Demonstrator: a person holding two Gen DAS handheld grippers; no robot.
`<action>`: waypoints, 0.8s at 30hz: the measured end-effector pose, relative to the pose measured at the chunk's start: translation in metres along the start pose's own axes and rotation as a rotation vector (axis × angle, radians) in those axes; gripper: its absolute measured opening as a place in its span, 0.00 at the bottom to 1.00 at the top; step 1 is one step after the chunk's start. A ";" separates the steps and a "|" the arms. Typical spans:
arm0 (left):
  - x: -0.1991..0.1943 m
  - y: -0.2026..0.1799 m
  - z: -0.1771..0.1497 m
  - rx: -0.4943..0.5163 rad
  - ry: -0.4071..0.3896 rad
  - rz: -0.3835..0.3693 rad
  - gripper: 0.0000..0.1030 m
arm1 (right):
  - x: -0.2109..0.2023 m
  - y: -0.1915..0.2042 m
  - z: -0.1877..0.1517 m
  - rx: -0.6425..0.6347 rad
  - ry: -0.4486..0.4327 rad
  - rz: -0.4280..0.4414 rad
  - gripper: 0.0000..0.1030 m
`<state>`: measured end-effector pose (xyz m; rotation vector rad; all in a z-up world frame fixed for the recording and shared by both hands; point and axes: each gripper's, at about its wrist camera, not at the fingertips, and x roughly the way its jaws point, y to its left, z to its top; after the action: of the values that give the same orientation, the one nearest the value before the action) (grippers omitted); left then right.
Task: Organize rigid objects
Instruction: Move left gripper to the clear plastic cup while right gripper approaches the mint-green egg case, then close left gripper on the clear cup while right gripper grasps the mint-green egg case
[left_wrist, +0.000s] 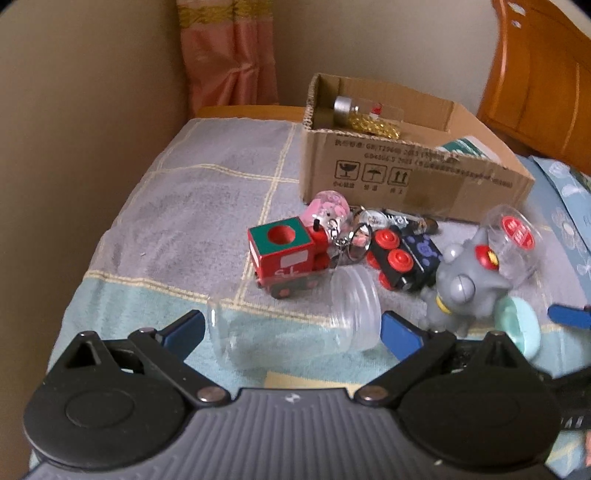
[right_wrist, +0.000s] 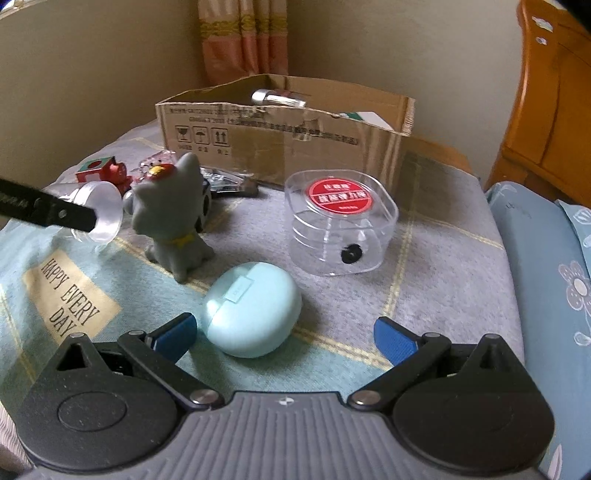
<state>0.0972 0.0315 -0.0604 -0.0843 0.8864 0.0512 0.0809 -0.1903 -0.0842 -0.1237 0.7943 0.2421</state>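
Note:
A clear plastic jar (left_wrist: 295, 317) lies on its side between the open fingers of my left gripper (left_wrist: 291, 330); it also shows in the right wrist view (right_wrist: 98, 216). Behind it lie a red and green toy train (left_wrist: 286, 254), a black toy train (left_wrist: 402, 260), a pink snow globe (left_wrist: 328, 210) and keyrings. A grey cat figurine (left_wrist: 461, 284) (right_wrist: 173, 218) stands upright. My right gripper (right_wrist: 284, 336) is open, with a mint oval case (right_wrist: 253, 308) between its fingers, close to the left one. A clear tub with a red label (right_wrist: 341, 229) stands beyond.
An open cardboard box (right_wrist: 280, 144) (left_wrist: 406, 166) at the back holds a bottle, gold beads and a green-white packet. Everything rests on a checked towel (left_wrist: 207, 184) on a bed. A wall stands left, wooden furniture (right_wrist: 550, 99) right, and a blue pillow (right_wrist: 554, 266) lies right.

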 end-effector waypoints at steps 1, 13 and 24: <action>0.002 0.000 0.001 -0.010 0.001 -0.004 0.97 | 0.001 0.001 0.001 -0.007 0.001 0.008 1.00; 0.015 0.000 0.005 -0.035 0.003 0.032 0.96 | 0.007 0.017 0.014 -0.088 -0.012 0.079 0.84; 0.013 0.000 0.005 -0.006 -0.004 0.015 0.91 | 0.005 0.011 0.016 -0.047 -0.017 0.040 0.60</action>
<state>0.1093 0.0319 -0.0677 -0.0834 0.8829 0.0685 0.0920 -0.1754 -0.0767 -0.1505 0.7753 0.2992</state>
